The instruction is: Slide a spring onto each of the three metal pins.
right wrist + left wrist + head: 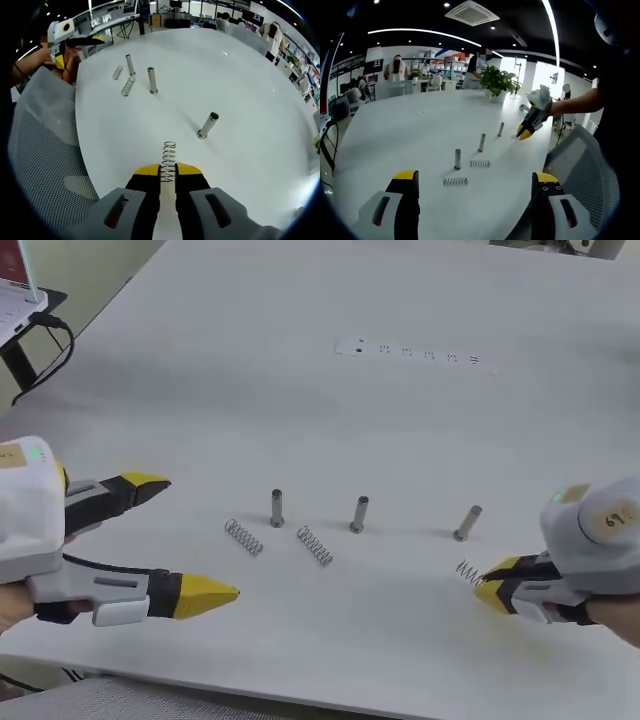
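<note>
On the white table (300,390), the yellow-tipped left gripper (200,536) hangs near left, jaws apart. The right gripper (488,587) clamps a thin wire spring (468,570) beside the bare right grey metal pin (467,523). Left pin (276,507) and middle pin (359,514) stand bare too; left spring (243,537) and middle spring (314,545) lie loose.

The head view looks forward and down from over the near edge of the white table (300,410), with the row of three metal pins (359,514) at mid-distance and the left gripper (200,537) and right gripper (490,585) low in its corners. The left gripper view sits low over the tabletop and faces along that row toward the right gripper and the office behind. The right gripper view looks back along the same pins from the other end, close on the spring (168,155) pinched between its jaws, toward the left gripper.
</note>
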Tool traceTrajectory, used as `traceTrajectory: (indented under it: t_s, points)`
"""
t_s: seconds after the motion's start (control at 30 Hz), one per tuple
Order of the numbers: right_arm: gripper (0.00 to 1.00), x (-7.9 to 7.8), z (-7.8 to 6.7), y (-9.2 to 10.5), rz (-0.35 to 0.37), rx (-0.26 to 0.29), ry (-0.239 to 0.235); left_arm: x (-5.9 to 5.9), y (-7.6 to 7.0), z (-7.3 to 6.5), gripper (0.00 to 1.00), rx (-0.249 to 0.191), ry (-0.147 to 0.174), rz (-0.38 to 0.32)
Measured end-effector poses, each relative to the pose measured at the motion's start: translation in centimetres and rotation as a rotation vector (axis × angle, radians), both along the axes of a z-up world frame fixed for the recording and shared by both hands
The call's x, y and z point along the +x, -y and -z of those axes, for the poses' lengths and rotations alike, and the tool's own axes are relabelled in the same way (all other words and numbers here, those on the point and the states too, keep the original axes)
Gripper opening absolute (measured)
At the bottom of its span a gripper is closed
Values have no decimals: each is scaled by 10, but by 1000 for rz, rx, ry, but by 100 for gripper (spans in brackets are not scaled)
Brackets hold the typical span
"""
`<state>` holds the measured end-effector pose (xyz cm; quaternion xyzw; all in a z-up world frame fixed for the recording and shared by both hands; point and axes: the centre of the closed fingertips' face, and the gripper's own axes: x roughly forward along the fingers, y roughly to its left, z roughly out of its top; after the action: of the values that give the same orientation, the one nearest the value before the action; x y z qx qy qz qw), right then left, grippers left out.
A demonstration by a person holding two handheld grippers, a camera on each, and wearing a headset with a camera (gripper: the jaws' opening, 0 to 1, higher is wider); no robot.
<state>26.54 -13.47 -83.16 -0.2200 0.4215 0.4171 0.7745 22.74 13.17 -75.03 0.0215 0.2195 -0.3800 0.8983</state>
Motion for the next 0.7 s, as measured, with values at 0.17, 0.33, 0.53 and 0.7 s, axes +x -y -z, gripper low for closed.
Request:
traceTrajectory:
  t_s: [0.17, 0.33, 0.53, 0.7]
  points:
    - [7, -1, -9, -3, -15, 17, 11, 2, 4, -8, 89, -6, 21, 8]
    - [7, -2, -17, -7, -27, 31, 25, -6, 18, -6, 83, -33, 9, 44]
    - [8, -3, -22, -9, -34, 37, 37, -19, 39, 5, 80, -21, -26, 124]
    - [7, -5, -26, -11, -45, 41, 43, -16, 47, 0, 76, -22, -16, 153]
